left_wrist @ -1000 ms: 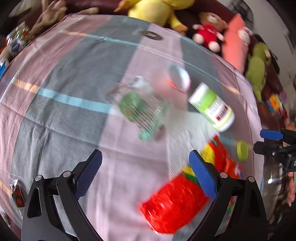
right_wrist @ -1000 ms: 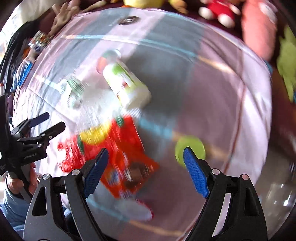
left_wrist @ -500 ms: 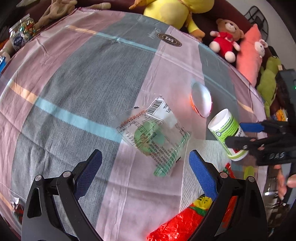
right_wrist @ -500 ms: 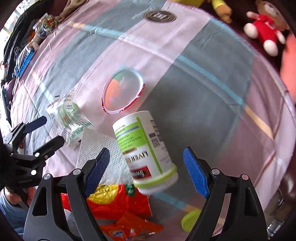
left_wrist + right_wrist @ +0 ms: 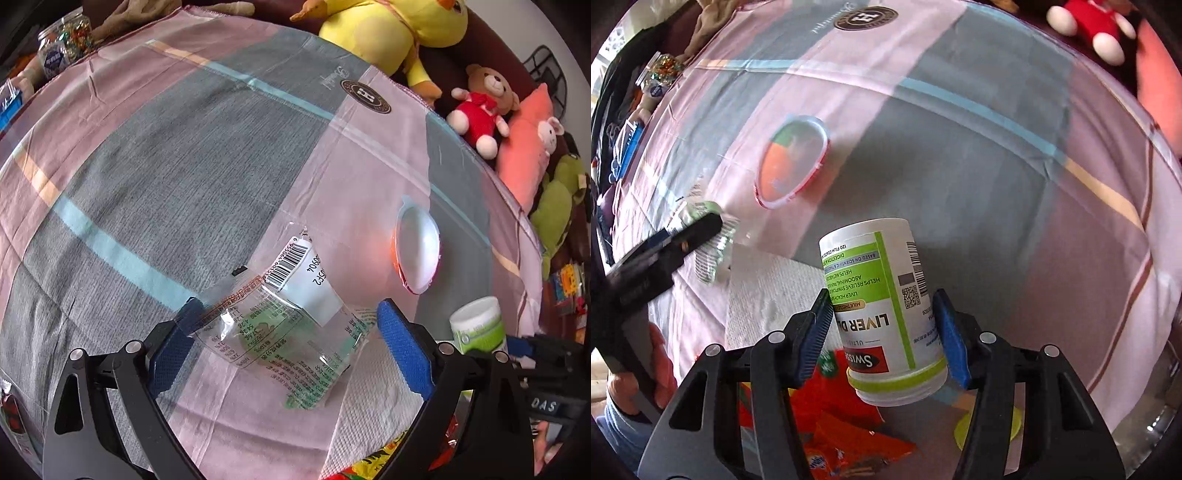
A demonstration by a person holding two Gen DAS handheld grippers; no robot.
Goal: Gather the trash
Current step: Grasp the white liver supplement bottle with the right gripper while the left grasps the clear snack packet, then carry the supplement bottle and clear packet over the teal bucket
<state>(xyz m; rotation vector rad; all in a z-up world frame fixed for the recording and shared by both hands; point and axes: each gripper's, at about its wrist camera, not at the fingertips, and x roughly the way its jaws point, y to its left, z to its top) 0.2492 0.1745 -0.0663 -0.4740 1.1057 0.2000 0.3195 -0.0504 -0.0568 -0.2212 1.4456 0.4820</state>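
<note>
Risk, bottle: the white supplement bottle [image 5: 886, 314], lying capless on the cloth, may be rolled or squeezed out if the pads meet its curved wall off-centre.
Risk, wrapper: the clear plastic wrapper [image 5: 280, 328] may be slid flat instead of lifted.
Right gripper [image 5: 882, 334]: jaws closing, bottle between them; contact cannot be told.
Left gripper [image 5: 288, 350]: jaws wide apart, wrapper between, untouched.
Near: red snack packet [image 5: 827, 417], paper towel [image 5: 764, 295].
Far: foil lid [image 5: 792, 162] is left on the bedsheet [image 5: 184, 166].

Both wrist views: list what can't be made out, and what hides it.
- Red snack wrapper: right wrist view, mostly behind the right gripper and the white bottle.
- Clear wrapper: right wrist view, blurred, partly behind the left gripper.
- Bottle's contents: opaque, both views.
- Green cap: behind the gripper finger.
</note>
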